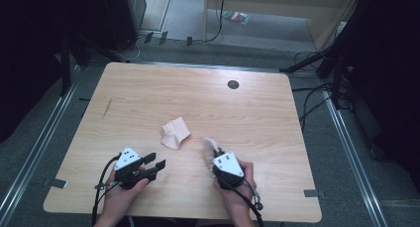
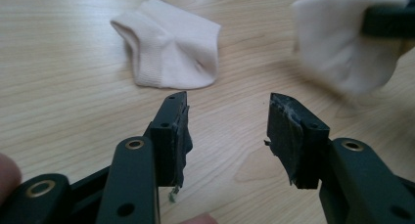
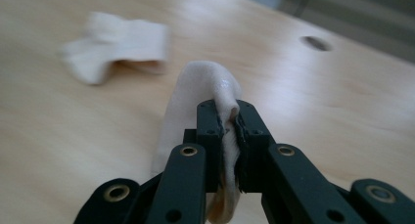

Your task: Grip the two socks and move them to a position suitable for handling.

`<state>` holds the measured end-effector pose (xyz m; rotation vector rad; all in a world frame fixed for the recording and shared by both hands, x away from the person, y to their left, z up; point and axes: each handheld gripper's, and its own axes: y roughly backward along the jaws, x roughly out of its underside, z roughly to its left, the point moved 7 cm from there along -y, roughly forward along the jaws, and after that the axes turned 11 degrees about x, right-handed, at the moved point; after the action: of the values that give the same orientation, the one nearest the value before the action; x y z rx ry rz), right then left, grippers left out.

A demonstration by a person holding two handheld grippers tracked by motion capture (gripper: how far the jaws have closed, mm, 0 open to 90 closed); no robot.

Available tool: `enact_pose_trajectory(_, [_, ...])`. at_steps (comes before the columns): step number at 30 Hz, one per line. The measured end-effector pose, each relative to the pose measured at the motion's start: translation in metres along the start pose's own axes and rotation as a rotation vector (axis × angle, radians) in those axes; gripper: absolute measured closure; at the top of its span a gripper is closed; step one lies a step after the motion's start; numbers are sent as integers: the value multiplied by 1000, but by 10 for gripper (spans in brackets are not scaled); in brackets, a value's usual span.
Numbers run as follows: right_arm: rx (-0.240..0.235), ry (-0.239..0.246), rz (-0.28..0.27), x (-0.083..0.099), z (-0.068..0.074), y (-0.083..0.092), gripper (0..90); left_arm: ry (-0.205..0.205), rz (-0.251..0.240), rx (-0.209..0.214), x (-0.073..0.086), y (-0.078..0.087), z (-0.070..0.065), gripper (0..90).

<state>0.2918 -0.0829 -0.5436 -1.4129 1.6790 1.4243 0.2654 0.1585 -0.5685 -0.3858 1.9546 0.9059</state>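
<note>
Two pale pink ankle socks are on the wooden table. One sock lies crumpled near the table's middle. My right gripper is shut on the second sock, which hangs from its jaws just above the table; that held sock also appears blurred at the upper right of the left gripper view. At the front left my left gripper stands open with nothing between its jaws, pointing toward the lying sock.
A dark round hole sits in the table's far right part. Beyond the table are floor cables, dark stands and a wooden frame. Metal rails run along both sides.
</note>
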Motion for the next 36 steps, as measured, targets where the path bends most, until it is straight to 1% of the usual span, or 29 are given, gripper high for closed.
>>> enact_pose_trajectory(1, [137, 46, -7, 0, -30, -1, 825, -6, -8, -28, -1, 4, 5, 540])
enact_pose_trajectory(3, [213, 85, 2, 4, -47, -4, 824, 7, -19, -36, -1, 6, 10, 557])
enact_pose_trajectory(4, [225, 71, 16, 8, -52, -6, 824, 15, -22, -41, -1, 7, 12, 569])
enact_pose_trajectory(5, [221, 50, 32, 11, -54, -8, 824, 20, -20, -41, -1, 7, 13, 575])
enact_pose_trajectory(6, [206, 41, 47, 15, -51, -10, 825, 24, -21, -40, 0, 6, 14, 591])
enact_pose_trajectory(7, [183, 49, 48, 16, -46, -11, 825, 24, -21, -40, 0, 6, 14, 602])
enact_pose_trajectory(8, [152, 58, 42, 16, -35, -10, 824, 30, -17, -30, 1, 5, 13, 616])
enact_pose_trajectory(9, [131, 66, 36, 16, -27, -10, 824, 26, -11, -25, 2, 3, 11, 625])
enact_pose_trajectory(10, [94, 75, 29, 14, -14, -8, 824, 25, -10, -22, 2, 2, 10, 636])
enact_pose_trajectory(11, [76, 89, 25, 14, -6, -7, 823, 22, -8, -18, 3, 1, 8, 643])
enact_pose_trajectory(14, [7, 146, 7, 15, 28, -2, 820, 6, 3, 0, 4, -2, 1, 707])
enact_pose_trajectory(15, [-10, 157, 6, 15, 35, -1, 815, 5, 3, 5, 4, -3, -1, 728])
enact_pose_trajectory(17, [-61, 158, 4, 15, 51, 4, 780, 3, 20, 26, 6, -4, -4, 770])
enact_pose_trajectory(18, [-104, 151, -1, 15, 59, 7, 741, 2, 26, 37, 7, -6, -5, 785])
enact_pose_trajectory(20, [-238, 141, -4, 14, 76, 14, 614, 6, 40, 52, 8, -8, -7, 788])
enact_pose_trajectory(21, [-296, 139, -5, 14, 82, 18, 551, 12, 47, 59, 9, -8, -7, 778])
enact_pose_trajectory(22, [-330, 119, 6, 13, 85, 20, 506, 18, 50, 70, 9, -9, -7, 762])
enact_pose_trajectory(23, [-359, 80, 8, 11, 85, 22, 473, 19, 52, 75, 10, -9, -7, 745])
enact_pose_trajectory(24, [-393, 33, 7, 8, 81, 23, 444, 19, 52, 75, 10, -9, -7, 729])
enact_pose_trajectory(25, [-448, -42, 17, 5, 74, 24, 429, 24, 53, 79, 10, -9, -7, 712])
enact_pose_trajectory(27, [-489, -128, 27, 1, 59, 24, 430, 28, 51, 96, 9, -9, -8, 668])
enact_pose_trajectory(28, [-477, -153, 24, 0, 48, 23, 456, 30, 53, 101, 9, -9, -9, 654])
enact_pose_trajectory(29, [-448, -167, 29, 1, 37, 21, 493, 28, 49, 105, 9, -10, -10, 641])
enact_pose_trajectory(30, [-420, -175, 43, 3, 27, 19, 529, 29, 45, 111, 9, -10, -11, 619])
enact_pose_trajectory(31, [-391, -180, 55, 6, 17, 17, 560, 39, 37, 123, 8, -11, -13, 602])
enact_pose_trajectory(32, [-369, -188, 77, 9, 10, 14, 592, 40, 34, 131, 7, -13, -15, 592])
enact_pose_trajectory(34, [-343, -194, 146, 18, 2, 7, 630, 31, 37, 144, 7, -15, -19, 579])
enact_pose_trajectory(35, [-341, -216, 169, 21, 2, 4, 647, 25, 42, 148, 7, -17, -22, 577])
enact_pose_trajectory(36, [-354, -238, 179, 23, 3, 2, 658, 25, 42, 148, 7, -17, -22, 576])
